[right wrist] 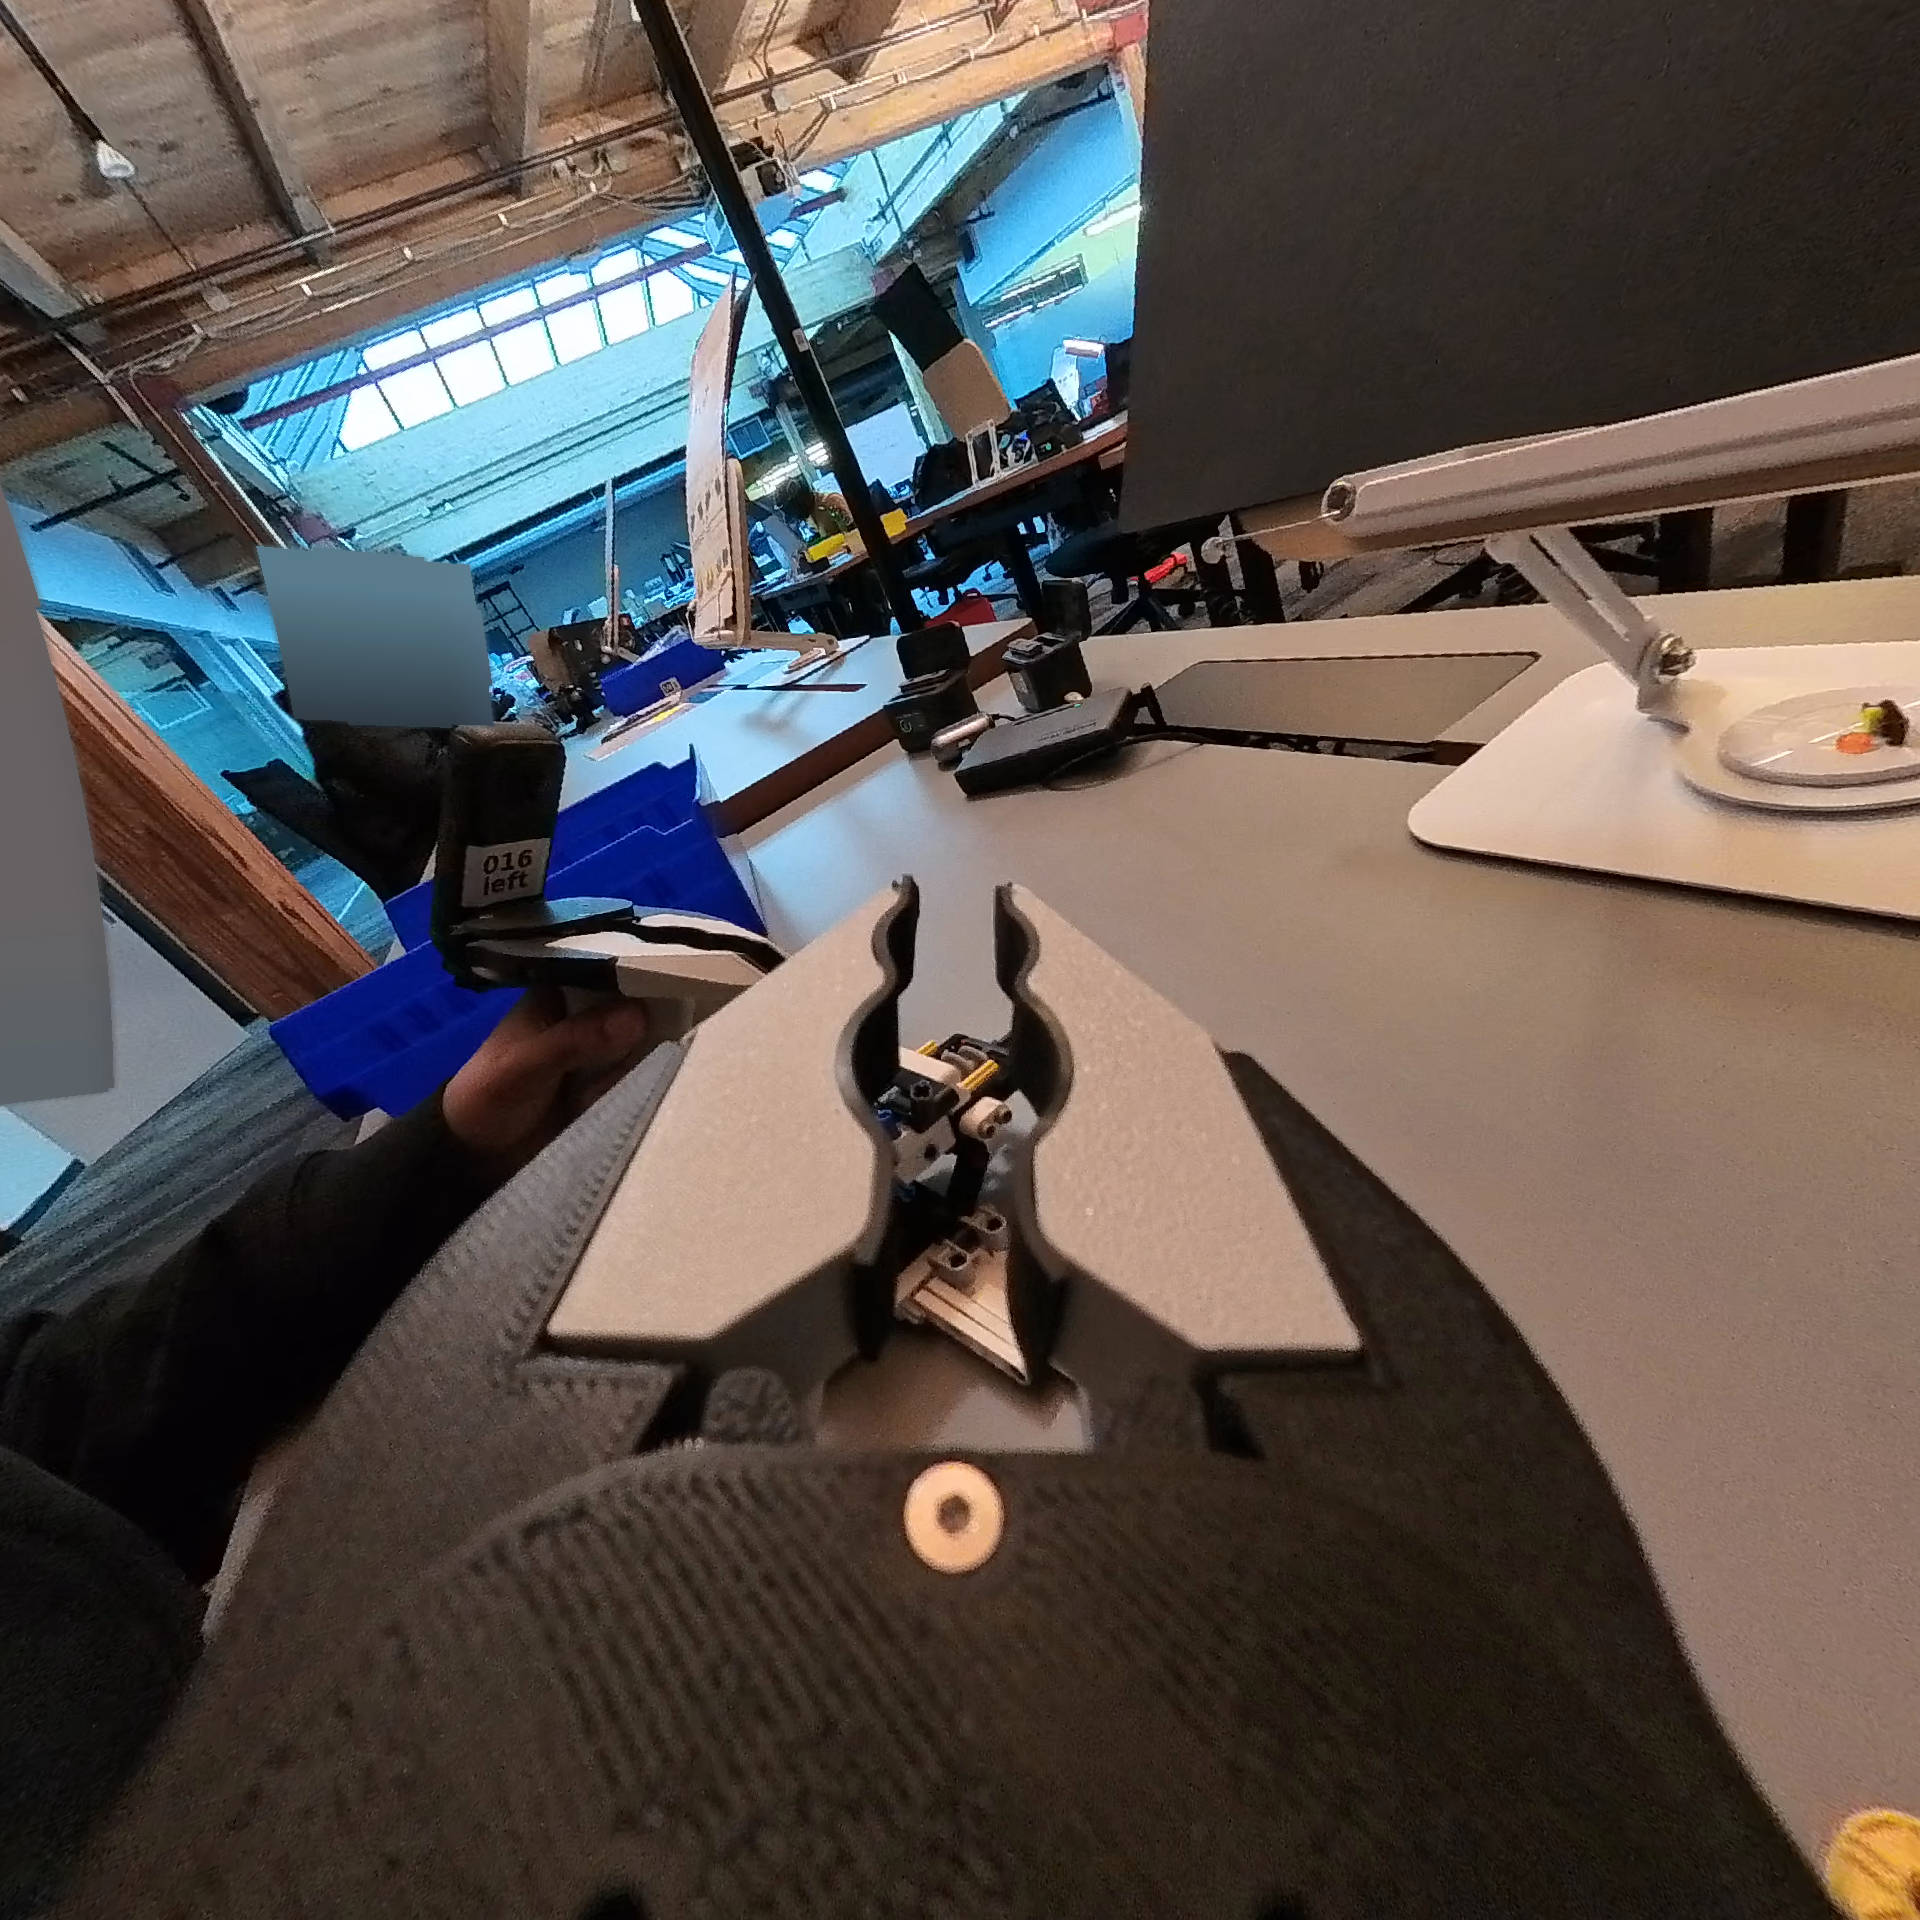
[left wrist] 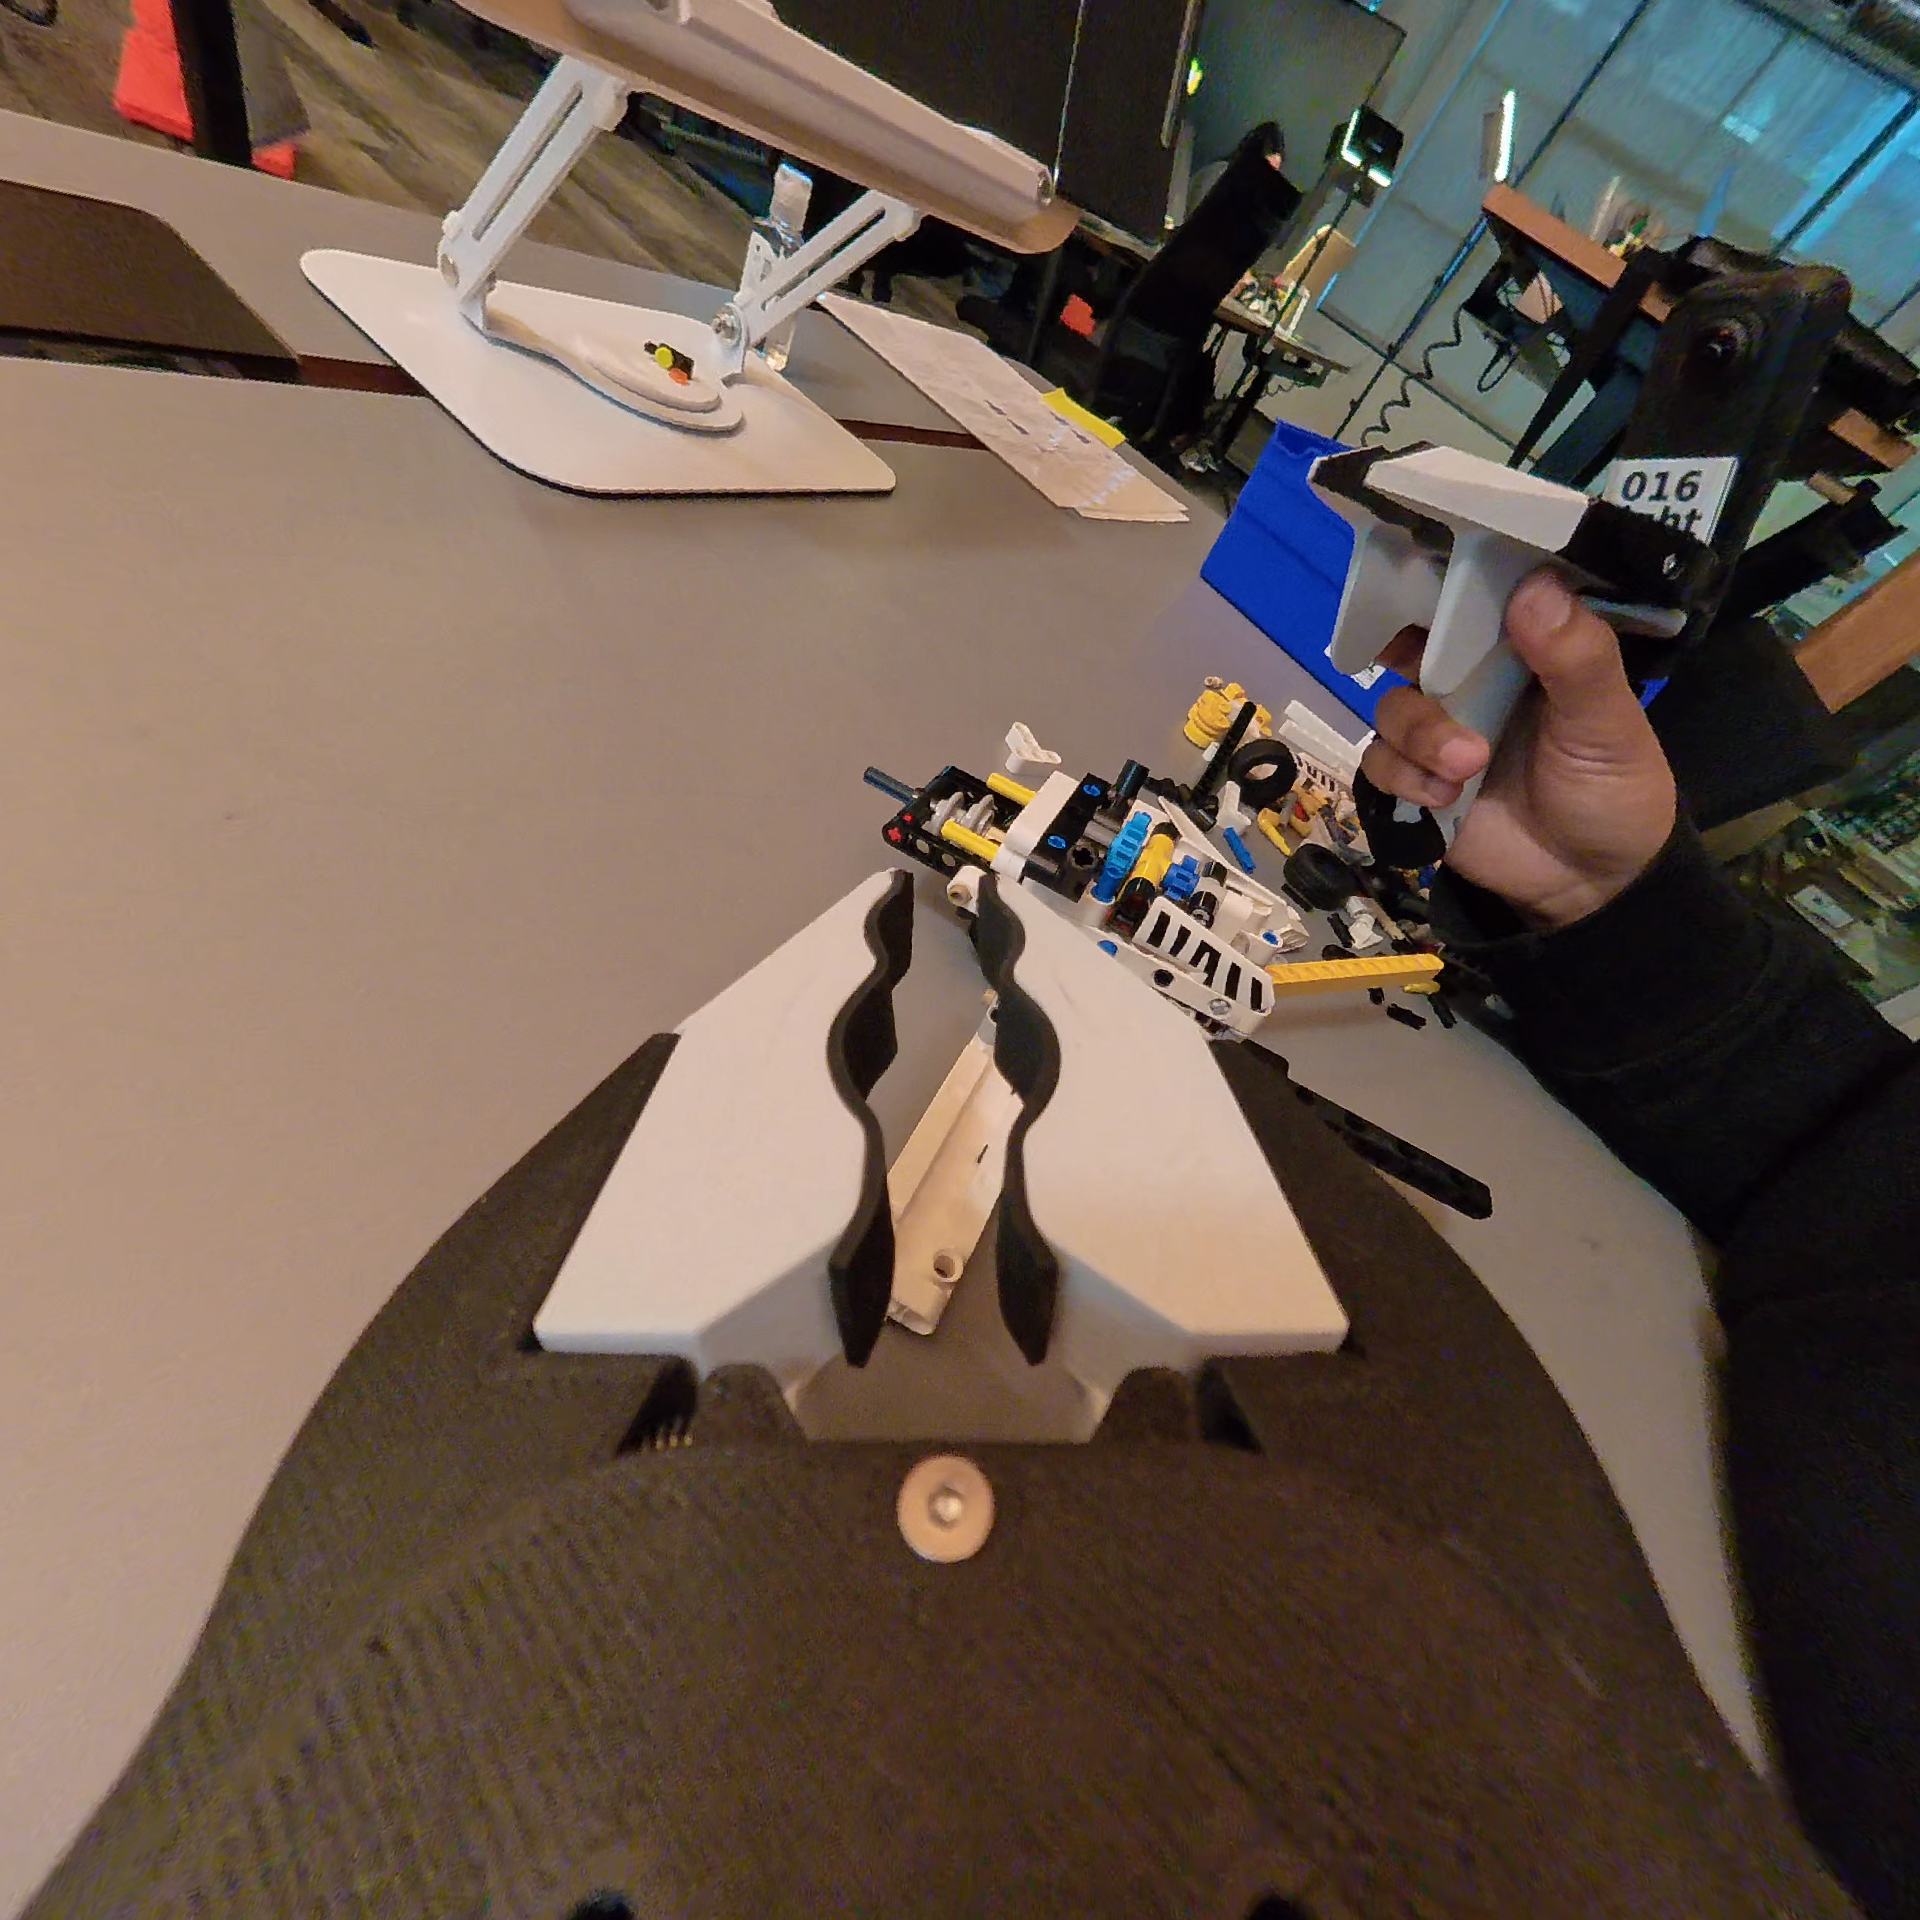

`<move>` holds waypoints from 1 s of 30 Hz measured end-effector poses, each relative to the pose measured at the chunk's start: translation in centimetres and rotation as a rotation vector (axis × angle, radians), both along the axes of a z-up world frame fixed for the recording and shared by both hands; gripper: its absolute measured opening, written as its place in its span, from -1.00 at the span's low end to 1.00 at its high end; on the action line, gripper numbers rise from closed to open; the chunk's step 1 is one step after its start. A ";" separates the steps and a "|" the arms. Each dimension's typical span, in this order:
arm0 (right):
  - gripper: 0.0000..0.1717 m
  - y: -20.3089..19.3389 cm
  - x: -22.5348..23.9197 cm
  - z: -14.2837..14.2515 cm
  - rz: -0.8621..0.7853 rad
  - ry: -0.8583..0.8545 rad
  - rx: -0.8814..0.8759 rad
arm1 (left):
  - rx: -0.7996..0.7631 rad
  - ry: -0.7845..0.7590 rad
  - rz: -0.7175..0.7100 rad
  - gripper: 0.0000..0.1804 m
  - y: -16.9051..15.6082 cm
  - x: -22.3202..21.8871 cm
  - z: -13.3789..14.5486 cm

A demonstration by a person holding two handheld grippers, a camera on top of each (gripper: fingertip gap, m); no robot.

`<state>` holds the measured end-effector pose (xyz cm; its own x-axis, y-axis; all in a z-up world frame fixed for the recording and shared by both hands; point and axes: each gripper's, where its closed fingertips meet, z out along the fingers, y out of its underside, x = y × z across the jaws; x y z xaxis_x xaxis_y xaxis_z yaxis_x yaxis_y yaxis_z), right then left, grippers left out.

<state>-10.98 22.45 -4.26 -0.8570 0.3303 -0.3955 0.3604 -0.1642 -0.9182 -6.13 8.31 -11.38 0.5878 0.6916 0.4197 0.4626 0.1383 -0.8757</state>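
Observation:
A half-built brick model (left wrist: 1122, 862) in white, black, yellow and blue lies on the grey table (left wrist: 416, 779). My left gripper (left wrist: 940, 888) hovers low at its near end. Its jaws stand a little apart around a long white part (left wrist: 951, 1164) of the model. That part lies along the right pad, and table shows between it and the left pad. My right gripper (right wrist: 956, 891) is raised above the model (right wrist: 940, 1091), which shows through its parted jaws. Nothing sits between its pads. In the left wrist view a hand holds the right gripper (left wrist: 1325, 473) over the loose parts.
Loose bricks, wheels and pins (left wrist: 1299, 790) lie beyond the model, with a yellow beam (left wrist: 1351, 971) and a black beam (left wrist: 1382, 1153) nearer. A blue bin (left wrist: 1278, 551) stands at the table's edge. A white stand (left wrist: 582, 384) and a paper sheet (left wrist: 997, 405) lie farther back. Black devices (right wrist: 1039, 727) sit beyond. My right fingertips sit around 15 centimetres from my left ones.

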 end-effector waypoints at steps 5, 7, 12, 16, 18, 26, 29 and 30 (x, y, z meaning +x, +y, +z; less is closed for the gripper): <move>-0.85 -0.3 0.2 -0.2 -0.003 0.025 0.035 | 0.006 0.000 -0.006 -0.88 0.1 0.1 0.0; -0.85 -0.4 0.3 -0.2 -0.001 0.031 0.044 | 0.004 -0.001 -0.010 -0.88 0.2 0.1 0.0; -0.85 -0.7 0.5 -0.3 0.011 0.027 0.042 | 0.006 -0.003 -0.012 -0.88 0.2 0.1 0.0; -0.85 -0.8 0.5 -0.4 0.017 0.022 0.045 | 0.008 -0.005 -0.014 -0.88 0.2 0.1 0.0; -0.84 -0.9 0.6 -0.7 0.027 0.014 0.059 | 0.009 -0.005 -0.016 -0.88 0.3 0.1 0.0; -0.82 -2.6 2.8 -9.5 0.215 -0.115 0.565 | 0.017 0.019 -0.076 -0.74 1.7 0.7 0.4; -0.83 -3.2 3.7 -10.2 0.246 -0.084 0.622 | 0.027 0.043 -0.093 -0.52 2.8 1.0 1.1; -0.83 -3.2 3.8 -10.4 0.254 -0.080 0.632 | 0.035 0.055 -0.107 -0.47 3.2 1.1 1.5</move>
